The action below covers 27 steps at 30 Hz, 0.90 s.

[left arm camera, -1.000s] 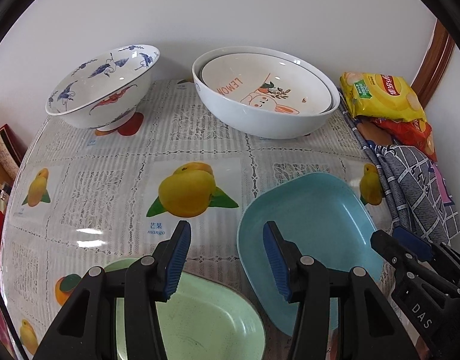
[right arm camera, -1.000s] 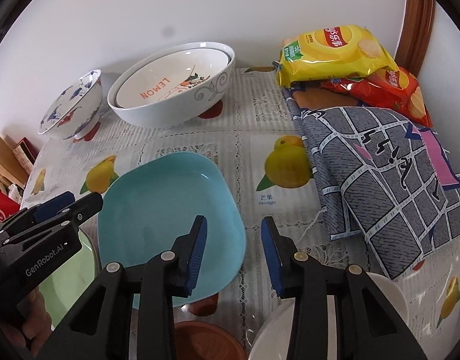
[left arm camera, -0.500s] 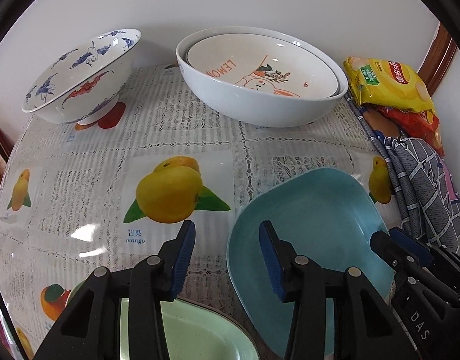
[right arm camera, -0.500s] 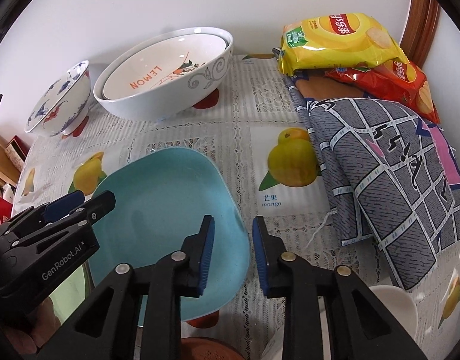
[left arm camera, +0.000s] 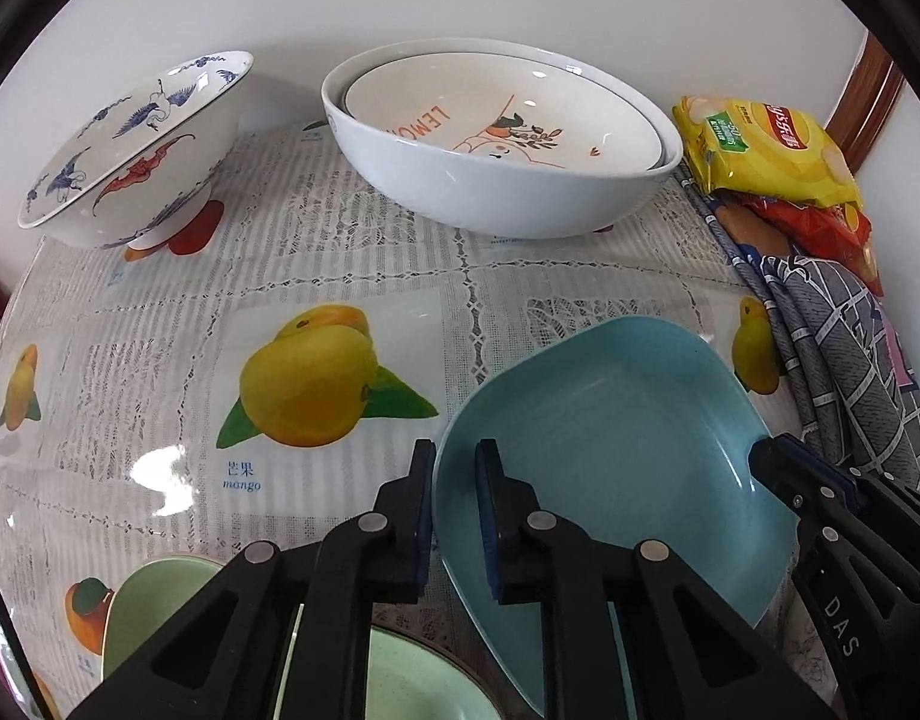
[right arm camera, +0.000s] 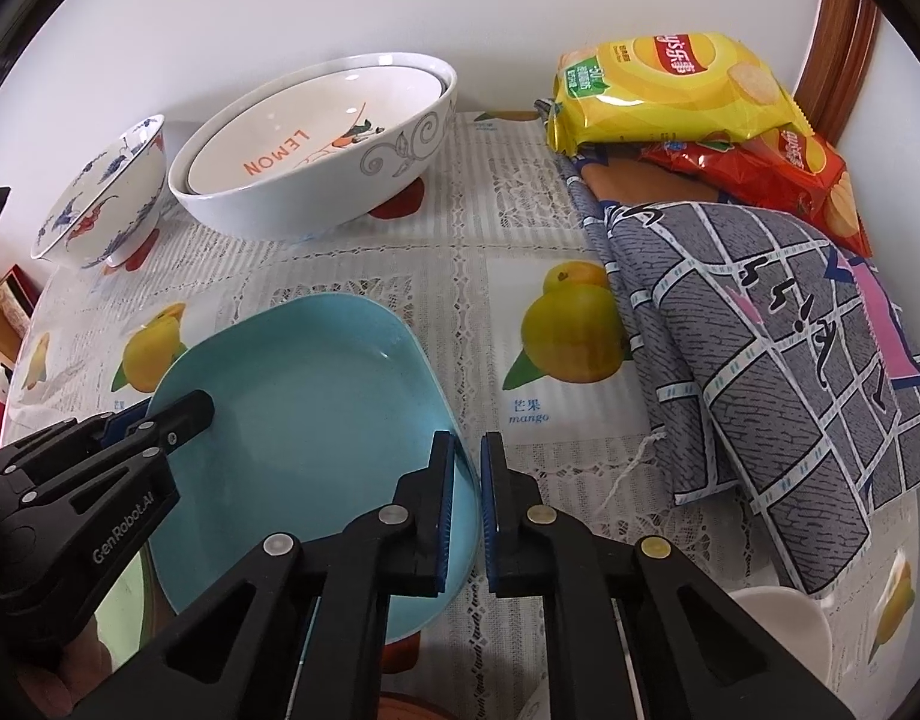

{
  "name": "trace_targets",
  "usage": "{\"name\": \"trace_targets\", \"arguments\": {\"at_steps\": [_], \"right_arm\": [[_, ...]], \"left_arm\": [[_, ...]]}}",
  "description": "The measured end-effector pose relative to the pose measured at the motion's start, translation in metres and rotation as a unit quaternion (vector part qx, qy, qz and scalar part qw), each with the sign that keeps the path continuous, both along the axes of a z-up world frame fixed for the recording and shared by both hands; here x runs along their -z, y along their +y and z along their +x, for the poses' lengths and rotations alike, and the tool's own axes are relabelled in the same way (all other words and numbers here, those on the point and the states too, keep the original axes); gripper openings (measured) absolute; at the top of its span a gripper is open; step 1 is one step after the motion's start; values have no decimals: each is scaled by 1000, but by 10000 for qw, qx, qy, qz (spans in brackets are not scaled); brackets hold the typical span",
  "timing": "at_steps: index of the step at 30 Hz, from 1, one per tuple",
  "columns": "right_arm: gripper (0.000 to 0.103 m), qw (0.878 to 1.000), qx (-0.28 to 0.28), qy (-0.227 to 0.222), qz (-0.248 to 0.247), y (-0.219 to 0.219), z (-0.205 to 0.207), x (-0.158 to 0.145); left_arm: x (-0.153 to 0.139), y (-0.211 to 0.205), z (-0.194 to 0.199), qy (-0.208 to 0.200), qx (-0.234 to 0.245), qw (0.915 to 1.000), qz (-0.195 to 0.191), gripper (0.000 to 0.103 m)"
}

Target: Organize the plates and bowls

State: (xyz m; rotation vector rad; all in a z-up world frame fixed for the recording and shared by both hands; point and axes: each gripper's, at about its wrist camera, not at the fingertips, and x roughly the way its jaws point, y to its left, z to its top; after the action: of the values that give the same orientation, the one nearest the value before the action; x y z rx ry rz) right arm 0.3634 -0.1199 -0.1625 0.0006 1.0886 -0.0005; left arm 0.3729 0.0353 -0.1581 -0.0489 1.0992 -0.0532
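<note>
Pinching opposite rims of the blue plate (left arm camera: pixel 616 438), left tongs (left arm camera: pixel 455 486) and right tongs (right arm camera: pixel 467 483) close on it. Nested white bowls (left arm camera: pixel 496 138) sit behind on the counter (left arm camera: pixel 159 372).

Bare cloth betw blue plate (right arm camera: pixel 315 396) & nested bowls (right arm camera: pixel 315 144); snack bags (right arm camera: pixel 688 96), folded cloth (right arm camera: pixel 760 324) block right.

Plain turquoise plate (left arm camera: pixel 616 438), pale green dish (left arm camera: pixel 159 606). White bowl (right arm camera: pixel 315 180) with grey swirls, orange LEMON bowl (right arm camera: pixel 315 126) inside. Blue-and-red cranes on far-left bowl (left arm camera: pixel 135 150). Lacy white cloth (left arm camera: pixel 159 324) with yellow mangoes. Yellow and red chip bags (right arm camera: pixel 670 90), grey grid towel (right arm camera: pixel 760 360).
</note>
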Motion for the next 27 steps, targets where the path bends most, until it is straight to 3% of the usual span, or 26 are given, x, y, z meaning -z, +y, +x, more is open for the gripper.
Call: {"name": "trace_targets", "arguments": {"at_steps": [9,27], "right_arm": [[8,9991,-26,-342,240,-2,-11,-25],[8,9946,-169,-914,454,8,-76,-90]], "left_arm": [[-32,5,-13,-355,-101,9993,-72,13],[-99,21,-86,-892,-287,9955,-101,12]]}}
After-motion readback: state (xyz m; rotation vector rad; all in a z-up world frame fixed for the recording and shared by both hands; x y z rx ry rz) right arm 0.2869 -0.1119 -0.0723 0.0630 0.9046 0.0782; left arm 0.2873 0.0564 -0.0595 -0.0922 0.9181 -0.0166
